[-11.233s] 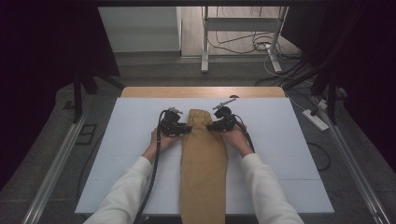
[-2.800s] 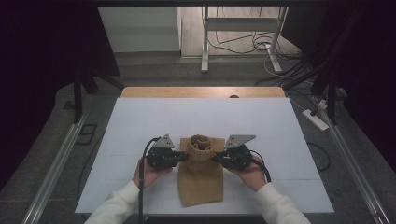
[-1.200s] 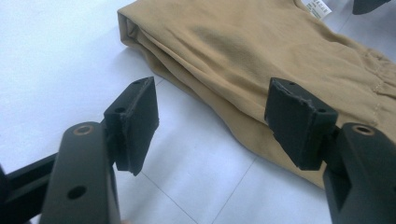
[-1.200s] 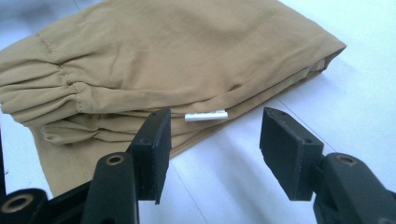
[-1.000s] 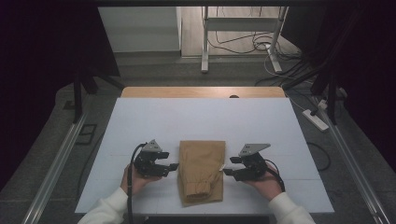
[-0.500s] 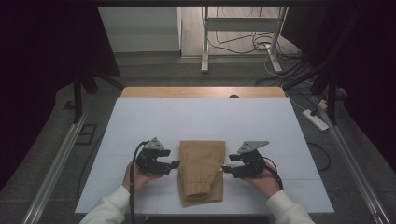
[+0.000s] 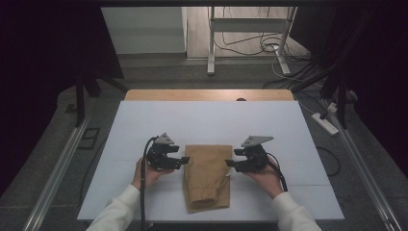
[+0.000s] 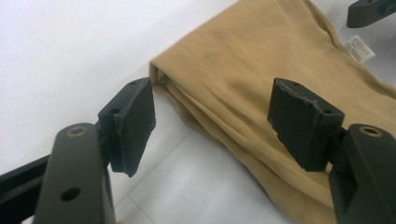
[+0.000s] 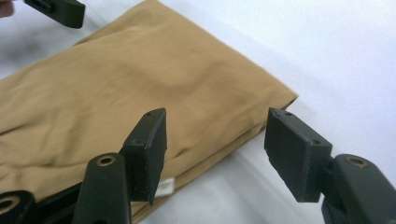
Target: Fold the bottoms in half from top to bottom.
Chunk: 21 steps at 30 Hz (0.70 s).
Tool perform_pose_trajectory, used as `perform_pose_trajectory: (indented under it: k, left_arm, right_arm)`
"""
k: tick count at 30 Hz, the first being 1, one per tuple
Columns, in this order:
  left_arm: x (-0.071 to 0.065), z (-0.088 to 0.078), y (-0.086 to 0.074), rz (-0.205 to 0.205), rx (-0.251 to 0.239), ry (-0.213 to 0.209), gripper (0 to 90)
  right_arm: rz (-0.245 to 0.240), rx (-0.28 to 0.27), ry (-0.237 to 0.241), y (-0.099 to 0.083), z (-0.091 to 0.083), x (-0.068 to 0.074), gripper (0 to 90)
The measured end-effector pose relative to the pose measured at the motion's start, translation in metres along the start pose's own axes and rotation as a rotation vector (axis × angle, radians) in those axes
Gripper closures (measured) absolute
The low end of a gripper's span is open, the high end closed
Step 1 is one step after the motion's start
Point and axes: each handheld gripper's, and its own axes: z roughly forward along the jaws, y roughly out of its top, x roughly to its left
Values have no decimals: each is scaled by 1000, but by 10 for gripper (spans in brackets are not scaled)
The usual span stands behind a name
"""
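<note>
A tan garment [image 7: 208, 175] lies folded into a thick rectangle on the white table top [image 7: 269, 120], close to the person's edge. My left gripper [image 7: 185, 161] lies at its left far corner, jaws open and pointing at the cloth. In the left gripper view that gripper [image 8: 215, 116] has the folded corner of the garment [image 8: 261, 70] just beyond its pads, untouched. My right gripper [image 7: 228, 166] faces it from the right side, also open. In the right gripper view its jaws [image 9: 215, 144] straddle the garment's [image 9: 116, 93] layered edge without pressing; a white label [image 9: 163, 186] peeks out there.
A wooden strip [image 7: 207, 95] borders the table's far edge. Metal rails [image 7: 57, 168] run along both sides. A power strip [image 7: 325, 123] and cables lie on the floor at right, and a stand's legs [image 7: 210, 43] rise behind the table.
The long cloth was folded towards the person and let go. Over the last second both grippers slid a little farther up the table, to the fold's far corners.
</note>
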Motion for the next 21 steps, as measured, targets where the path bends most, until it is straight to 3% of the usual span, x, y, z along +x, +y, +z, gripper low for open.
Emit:
perform_pose_trajectory:
  k: [4, 12, 16, 21]
  left_arm:
    - [5, 6, 6, -4, -2, 8, 314]
    - [15, 20, 28, -14, -5, 11, 306]
    - [17, 26, 34, -12, -4, 17, 306]
    - [20, 31, 38, -23, 10, 23, 302]
  right_arm:
    - [18, 6, 5, 5, 8, -4, 392]
    - [-20, 29, -37, 16, 24, -4, 378]
    - [-12, 11, -32, 24, 28, -9, 378]
    - [-5, 30, -23, 32, 38, -16, 360]
